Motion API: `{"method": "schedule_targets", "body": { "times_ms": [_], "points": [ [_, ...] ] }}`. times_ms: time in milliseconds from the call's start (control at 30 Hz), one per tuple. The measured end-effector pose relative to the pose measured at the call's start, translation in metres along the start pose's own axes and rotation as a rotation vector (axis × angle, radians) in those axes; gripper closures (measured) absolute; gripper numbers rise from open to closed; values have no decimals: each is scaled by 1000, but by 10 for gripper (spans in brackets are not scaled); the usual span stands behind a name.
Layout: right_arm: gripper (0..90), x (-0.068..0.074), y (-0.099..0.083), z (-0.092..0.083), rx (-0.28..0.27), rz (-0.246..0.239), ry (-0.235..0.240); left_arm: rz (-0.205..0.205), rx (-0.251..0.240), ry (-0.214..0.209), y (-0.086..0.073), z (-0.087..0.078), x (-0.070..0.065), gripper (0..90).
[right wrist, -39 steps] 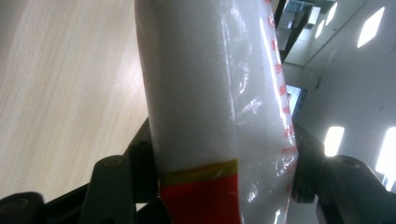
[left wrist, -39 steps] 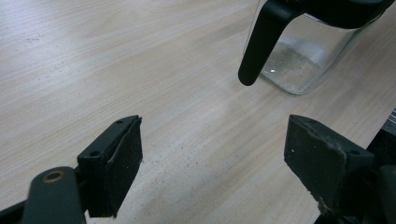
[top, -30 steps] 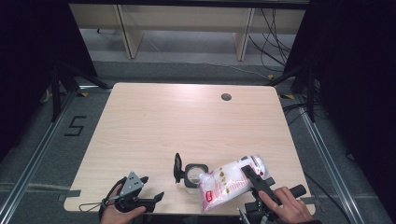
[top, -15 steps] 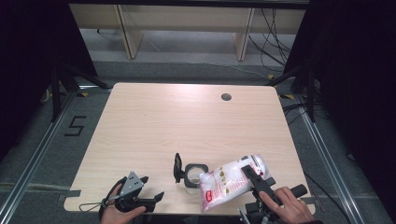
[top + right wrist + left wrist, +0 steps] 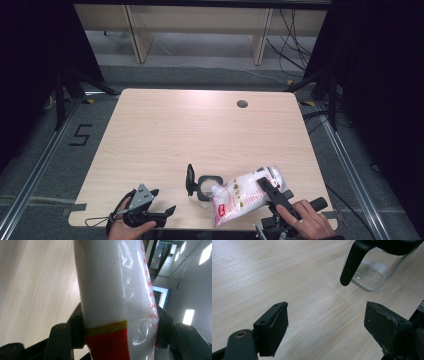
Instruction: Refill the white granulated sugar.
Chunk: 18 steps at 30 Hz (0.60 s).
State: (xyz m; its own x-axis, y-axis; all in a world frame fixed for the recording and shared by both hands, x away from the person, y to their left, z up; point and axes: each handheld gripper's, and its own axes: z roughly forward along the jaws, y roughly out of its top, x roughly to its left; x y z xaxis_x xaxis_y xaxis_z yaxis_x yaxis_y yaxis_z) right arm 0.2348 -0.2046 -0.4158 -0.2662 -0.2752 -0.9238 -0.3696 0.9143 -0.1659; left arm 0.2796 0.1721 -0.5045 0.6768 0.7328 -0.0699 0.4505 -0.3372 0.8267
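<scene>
Gripping a white bag (image 5: pixel 112 290) with a red and yellow band, the right gripper (image 5: pixel 272 192) sits at about 5 o'clock on the desk (image 5: pixel 200 135), a hand (image 5: pixel 305 222) behind it. Its jaws press against both sides of the bag, which tilts toward 8 o'clock with its lower end over the near desk edge. A clear glass jar (image 5: pixel 208 184) with a black rim stands just beside the bag at its 9 o'clock side, its black lid (image 5: pixel 190 179) hinged up. The left gripper (image 5: pixel 150 207) rests at 7 o'clock, jaws spread wide with nothing between them; the jar (image 5: pixel 374 270) lies beyond them toward 1 o'clock.
</scene>
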Motion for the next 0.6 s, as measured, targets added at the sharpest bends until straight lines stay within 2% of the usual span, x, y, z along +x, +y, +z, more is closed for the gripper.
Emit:
{"method": "schedule_targets", "body": {
  "times_ms": [100, 133, 233, 267, 300, 367, 400, 433, 500, 600],
  "points": [
    [441, 1, 0, 0, 2, -8, -8, -8, -8, 0, 0, 0, 0, 187],
    [441, 0, 0, 1, -3, -11, -5, -35, 3, 3, -1, 0, -1, 187],
    [441, 2, 2, 1, 5, -22, -3, -27, -1, 2, 0, 0, -2, 187],
    [442, 3, 2, 2, -9, -14, -10, -11, -11, -1, 0, 0, -1, 187],
    [442, 1, 2, 1, 7, -23, 3, -12, -10, -1, 0, 0, -1, 188],
    [443, 2, 3, 1, 5, -18, -3, -11, -2, 7, 0, 0, -1, 188],
    [443, 1, 4, 2, -5, -47, -18, -1, -2, 1, 0, 0, 0, 187],
    [443, 3, 4, 2, 6, -16, -13, 0, -2, 1, 0, 0, 0, 188],
    [444, 1, 4, 4, 7, -35, 0, -17, -10, 1, 0, 0, -1, 188],
    [444, 1, 4, 5, 10, -37, -2, -11, -10, 0, 0, 1, -1, 187]
  ]
}}
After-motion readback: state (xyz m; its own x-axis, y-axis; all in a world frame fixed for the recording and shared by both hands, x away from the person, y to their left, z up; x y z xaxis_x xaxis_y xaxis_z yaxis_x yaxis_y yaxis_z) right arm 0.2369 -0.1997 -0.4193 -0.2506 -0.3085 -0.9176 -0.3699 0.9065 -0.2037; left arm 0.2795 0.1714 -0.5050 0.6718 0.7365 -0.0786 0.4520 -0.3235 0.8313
